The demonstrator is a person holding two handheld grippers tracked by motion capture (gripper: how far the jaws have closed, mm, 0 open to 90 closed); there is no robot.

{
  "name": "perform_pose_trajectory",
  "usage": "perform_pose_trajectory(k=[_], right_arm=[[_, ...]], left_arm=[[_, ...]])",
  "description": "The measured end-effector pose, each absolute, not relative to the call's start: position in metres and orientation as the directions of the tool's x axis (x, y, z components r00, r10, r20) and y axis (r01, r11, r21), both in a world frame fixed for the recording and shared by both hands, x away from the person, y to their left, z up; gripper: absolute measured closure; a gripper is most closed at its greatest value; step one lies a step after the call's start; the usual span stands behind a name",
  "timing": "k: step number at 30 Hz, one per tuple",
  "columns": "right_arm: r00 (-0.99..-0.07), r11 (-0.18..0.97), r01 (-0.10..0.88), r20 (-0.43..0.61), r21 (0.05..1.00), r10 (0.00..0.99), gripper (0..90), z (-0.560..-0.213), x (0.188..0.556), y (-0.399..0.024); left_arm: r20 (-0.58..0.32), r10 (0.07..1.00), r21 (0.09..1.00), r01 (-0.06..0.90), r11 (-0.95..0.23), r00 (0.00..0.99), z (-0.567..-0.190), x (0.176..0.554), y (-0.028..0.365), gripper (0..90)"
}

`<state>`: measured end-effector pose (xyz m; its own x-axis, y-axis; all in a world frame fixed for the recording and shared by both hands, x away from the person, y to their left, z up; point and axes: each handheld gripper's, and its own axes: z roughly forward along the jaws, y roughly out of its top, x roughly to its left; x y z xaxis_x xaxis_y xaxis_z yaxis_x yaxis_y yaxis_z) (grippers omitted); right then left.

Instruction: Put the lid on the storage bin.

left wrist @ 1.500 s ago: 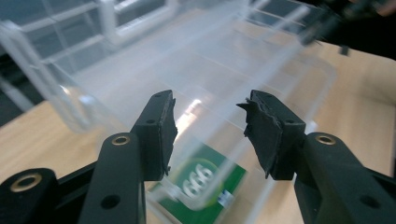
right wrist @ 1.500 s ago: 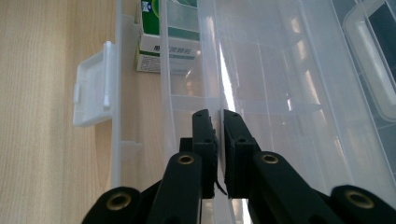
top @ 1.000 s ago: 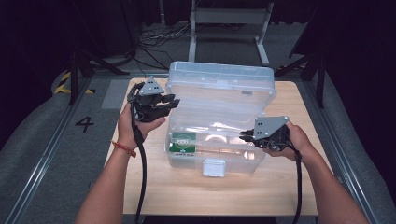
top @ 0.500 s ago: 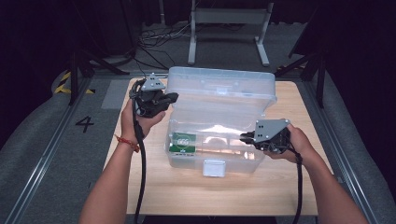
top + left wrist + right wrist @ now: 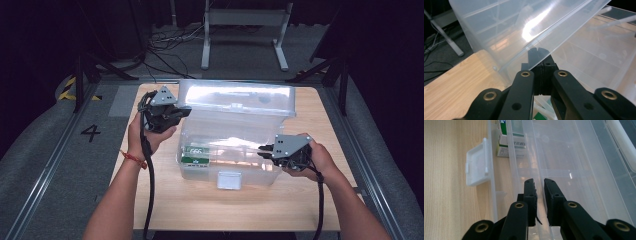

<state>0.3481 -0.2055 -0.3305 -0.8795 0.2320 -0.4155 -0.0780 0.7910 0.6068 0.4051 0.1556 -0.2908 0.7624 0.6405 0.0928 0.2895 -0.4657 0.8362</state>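
A clear plastic storage box (image 5: 250, 165) stands on the wooden table (image 5: 200, 205), its clear lid (image 5: 235, 97) tilted up. My left gripper (image 5: 184, 111) is at the lid's left end and is shut on the lid's edge (image 5: 554, 37), the jaws (image 5: 541, 62) pressed together on it. My right gripper (image 5: 261, 149) is at the box's front right. Its jaws (image 5: 539, 182) have just been opening and stand slightly apart. A thin clear plastic edge runs between them; rim or lid, I cannot tell. Inside lies a green and white carton (image 5: 195, 152) (image 5: 510, 135).
A white latch flap (image 5: 229, 180) (image 5: 477, 167) hangs open at the box's front. Bare table lies in front of the box and to its left. Beyond the table are a dark floor, cables and a metal stand (image 5: 242, 35).
Both hands and the box stand about where they were a second ago. The lid stays tilted up at the left gripper.
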Motion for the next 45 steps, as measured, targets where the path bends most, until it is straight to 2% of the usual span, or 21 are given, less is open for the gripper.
perform_pose_trajectory(k=[19, 24, 34, 45], right_arm=[[-0.858, 0.7, -0.014, -0.368, 0.714, 0.358, 81.9, -0.335, 0.324, -0.255], [-0.869, 0.682, 0.002, -0.337, 0.732, 0.363, 80.6, -0.337, 0.316, -0.265], [-0.86, 0.652, 0.052, -0.298, 0.756, 0.414, 79.6, -0.348, 0.309, -0.277], [-0.864, 0.637, 0.074, -0.269, 0.767, 0.425, 79.8, -0.36, 0.305, -0.28]], left_arm=[[0.126, 0.587, 0.788, 0.279, -0.549, 0.8, -0.31, 0.381, 0.16, 89.9], [0.137, 0.569, 0.77, 0.274, -0.576, 0.811, -0.317, 0.374, 0.16, 90.0], [0.138, 0.551, 0.754, 0.273, -0.598, 0.823, -0.331, 0.364, 0.161, 90.0], [0.131, 0.543, 0.749, 0.276, -0.603, 0.83, -0.344, 0.357, 0.163, 90.0]])
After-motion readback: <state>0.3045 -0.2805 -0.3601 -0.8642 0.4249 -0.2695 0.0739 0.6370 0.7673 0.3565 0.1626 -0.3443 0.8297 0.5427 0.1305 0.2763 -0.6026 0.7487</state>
